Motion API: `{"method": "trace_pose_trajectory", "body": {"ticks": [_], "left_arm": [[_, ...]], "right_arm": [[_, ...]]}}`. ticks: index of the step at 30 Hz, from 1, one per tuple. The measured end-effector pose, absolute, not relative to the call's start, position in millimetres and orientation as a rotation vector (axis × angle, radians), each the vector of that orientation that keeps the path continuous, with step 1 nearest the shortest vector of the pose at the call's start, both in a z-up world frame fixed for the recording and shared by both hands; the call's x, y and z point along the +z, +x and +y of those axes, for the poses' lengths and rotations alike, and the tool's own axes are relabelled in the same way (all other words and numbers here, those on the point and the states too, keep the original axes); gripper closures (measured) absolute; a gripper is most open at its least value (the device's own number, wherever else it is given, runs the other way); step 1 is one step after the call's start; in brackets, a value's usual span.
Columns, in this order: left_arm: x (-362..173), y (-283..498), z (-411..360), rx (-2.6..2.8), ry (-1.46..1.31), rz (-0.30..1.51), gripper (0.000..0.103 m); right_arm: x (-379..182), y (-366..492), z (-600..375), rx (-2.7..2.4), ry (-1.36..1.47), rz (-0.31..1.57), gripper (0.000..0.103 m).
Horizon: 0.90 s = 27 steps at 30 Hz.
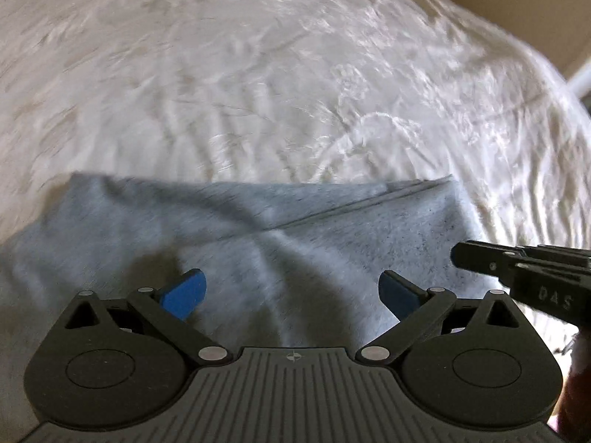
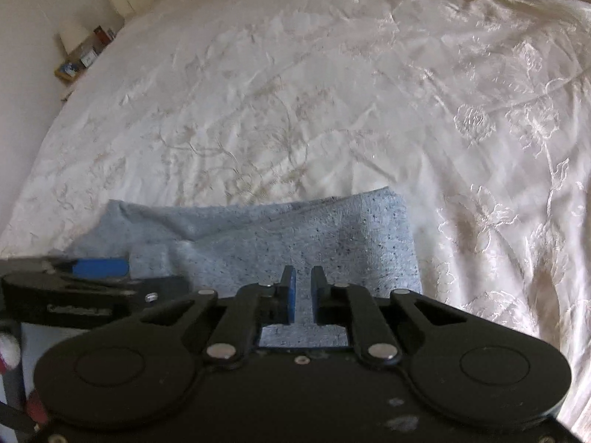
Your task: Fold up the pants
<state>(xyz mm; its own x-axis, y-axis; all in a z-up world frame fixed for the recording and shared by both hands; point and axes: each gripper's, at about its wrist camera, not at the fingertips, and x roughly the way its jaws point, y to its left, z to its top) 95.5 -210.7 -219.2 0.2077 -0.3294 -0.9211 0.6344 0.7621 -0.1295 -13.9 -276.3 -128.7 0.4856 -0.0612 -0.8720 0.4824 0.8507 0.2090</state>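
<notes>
Light blue-grey speckled pants [image 1: 258,229] lie folded into a short flat stack on a white embroidered bedspread [image 1: 258,74]. My left gripper [image 1: 291,288] hovers over the near part of the stack, its blue pads [image 1: 184,291] spread wide with nothing between them. My right gripper [image 1: 460,256] reaches in from the right edge, over the stack's right end. In the right wrist view the right gripper [image 2: 303,284] has its jaws almost together with a thin gap and no cloth in it, above the pants [image 2: 295,236]. One of the left gripper's blue pads [image 2: 99,267] shows at the left.
The bedspread [image 2: 295,92] stretches far beyond the pants. A small bedside shelf [image 2: 81,59] with a lamp and small items stands at the bed's far left. A beige wall [image 1: 535,11] and a white pole [image 1: 580,81] lie past the bed's right edge.
</notes>
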Motion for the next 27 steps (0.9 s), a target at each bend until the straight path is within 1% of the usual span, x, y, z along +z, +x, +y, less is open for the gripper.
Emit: {"method": "trace_pose_trajectory", "body": {"ticks": [2,4,7,8,9,10,12,16,17,22,24,26,27], "left_arm": [[-233,97,-219,-0.631,0.374,1.214,0.002],[-253,98,-215,-0.536,0.443,1.28,0.002],[-268,99,-190,-0.476,0.389,1.35,0.001],[-270,99,-181,-0.468,0.36,1.362,0.001],[-270,98,-175,-0.465,0.346,1.365,0.001],[-270,98,-170,-0.463,0.338,1.365,0.001],[-270,96,-165,-0.456,0.332,1.365,0.001],[-271,91,-162,-0.436,0.324,1.362,0.001],[-272,89,-161,-0.433,0.323,1.362,0.001],[-272,73,-153,-0.434,0.337,1.377,0.001],[-273,67,-144,-0.426,0.33,1.388,0.001],[-273,63,-135,-0.412,0.306,1.397,0.001],[-273,62,-130,-0.404,0.29,1.402,0.001]], "right_arm": [[-137,-8,-278,-0.34,0.46,1.021,0.091],[-139,-5,-278,-0.331,0.426,1.025,0.09],[-146,2,-283,-0.339,0.336,1.024,0.089],[-146,4,-285,-0.349,0.312,1.014,0.083],[-149,6,-289,-0.352,0.297,1.009,0.079],[-152,9,-294,-0.35,0.297,1.019,0.078],[-163,15,-308,-0.35,0.328,1.051,0.078],[-192,29,-339,-0.365,0.42,1.105,0.093],[-197,32,-346,-0.371,0.438,1.105,0.095],[-197,40,-353,-0.351,0.391,1.079,0.094],[-191,38,-352,-0.343,0.369,1.061,0.091],[-180,32,-346,-0.324,0.349,1.038,0.085],[-175,29,-343,-0.308,0.343,1.026,0.084]]}}
